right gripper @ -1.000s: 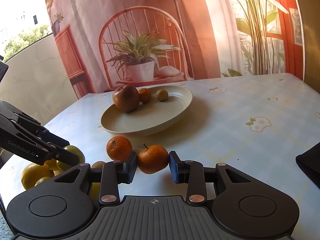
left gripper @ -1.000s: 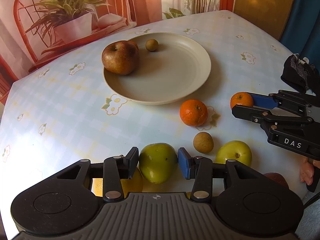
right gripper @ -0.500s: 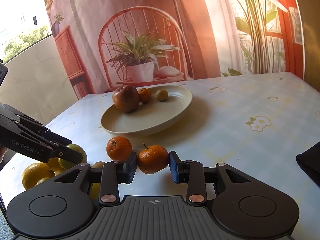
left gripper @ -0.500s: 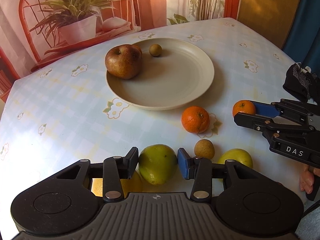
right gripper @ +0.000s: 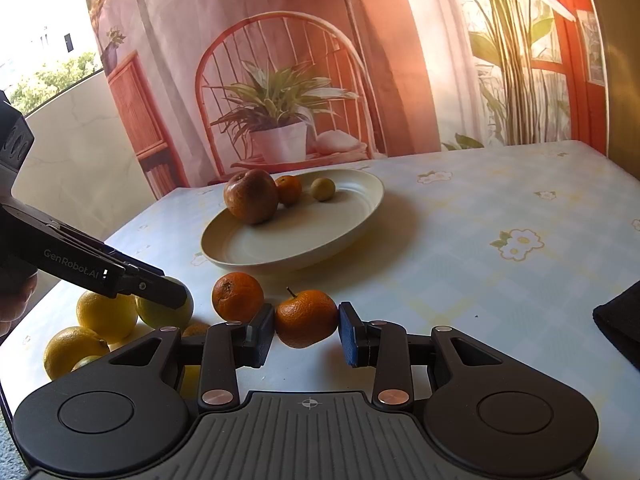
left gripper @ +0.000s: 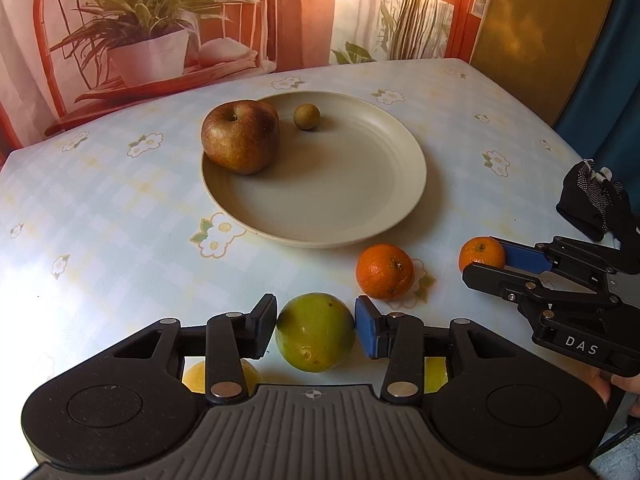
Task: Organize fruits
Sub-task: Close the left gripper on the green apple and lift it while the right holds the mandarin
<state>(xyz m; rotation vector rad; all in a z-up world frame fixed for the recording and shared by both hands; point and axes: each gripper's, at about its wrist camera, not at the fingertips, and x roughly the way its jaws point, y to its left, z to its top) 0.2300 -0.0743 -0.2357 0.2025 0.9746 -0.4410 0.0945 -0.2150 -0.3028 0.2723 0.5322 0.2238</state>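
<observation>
My left gripper (left gripper: pixel 316 330) is shut on a green citrus fruit (left gripper: pixel 315 332) and holds it above the table near the front edge. My right gripper (right gripper: pixel 306 330) has its jaws around a small orange mandarin (right gripper: pixel 306 317) with a stem, pads touching its sides; the mandarin also shows in the left wrist view (left gripper: pixel 481 253). A cream plate (left gripper: pixel 360 200) holds a brown apple (left gripper: pixel 240 142), a small round brownish fruit (left gripper: pixel 307 116) and a small orange (right gripper: pixel 289 189). Another orange (left gripper: pixel 385 271) lies in front of the plate.
Yellow lemons (right gripper: pixel 106 316) and further fruit lie at the table's near left corner, partly hidden under my left gripper. A black cloth (left gripper: pixel 592 200) lies at the right edge. A printed backdrop stands behind the table.
My left gripper has risen and tilted forward with the green fruit, so the small brown fruit and yellow-green fruit beneath dropped out of its view. The right gripper has stayed around the mandarin.
</observation>
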